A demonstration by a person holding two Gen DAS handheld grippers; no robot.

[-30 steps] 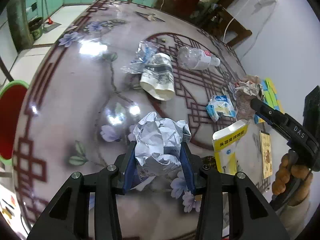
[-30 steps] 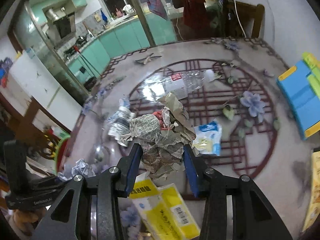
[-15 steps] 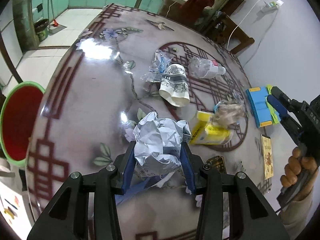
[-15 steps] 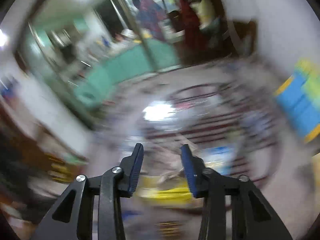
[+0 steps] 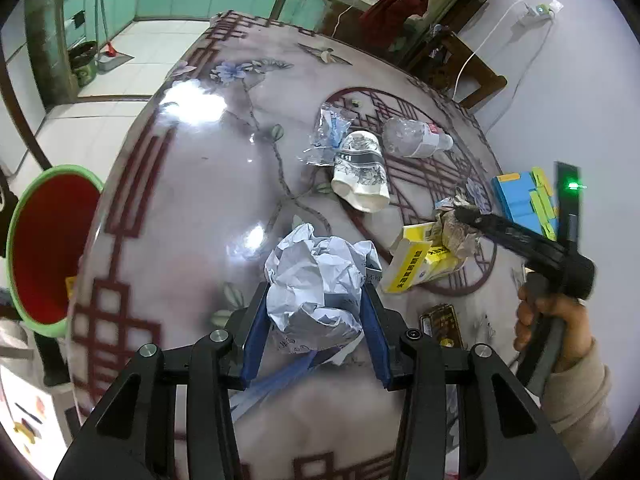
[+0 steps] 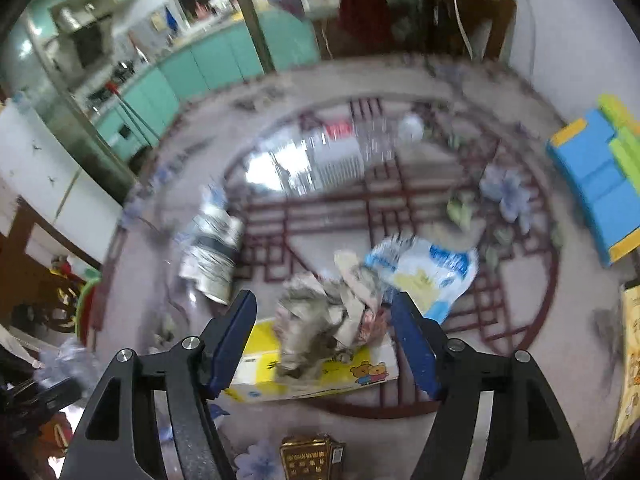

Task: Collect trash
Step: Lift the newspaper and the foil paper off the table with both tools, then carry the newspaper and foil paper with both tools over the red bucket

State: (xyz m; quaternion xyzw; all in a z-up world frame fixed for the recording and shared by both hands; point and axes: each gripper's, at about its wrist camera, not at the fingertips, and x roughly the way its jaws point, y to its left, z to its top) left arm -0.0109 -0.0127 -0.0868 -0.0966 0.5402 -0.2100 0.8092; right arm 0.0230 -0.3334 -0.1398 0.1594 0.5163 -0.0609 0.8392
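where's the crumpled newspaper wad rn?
Right wrist view: the newspaper wad lies on the yellow box, between the open right claw, beside the blue-white wrapper.

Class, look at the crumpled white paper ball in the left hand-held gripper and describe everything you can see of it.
The crumpled white paper ball is creased, bluish-white sheet paper wadded into a loose, angular lump. Faint printed text shows near its lower edge. It sits pinched between the blue pads of the left hand-held gripper, bulging above them, over the patterned table. Whether it touches the tabletop cannot be told.
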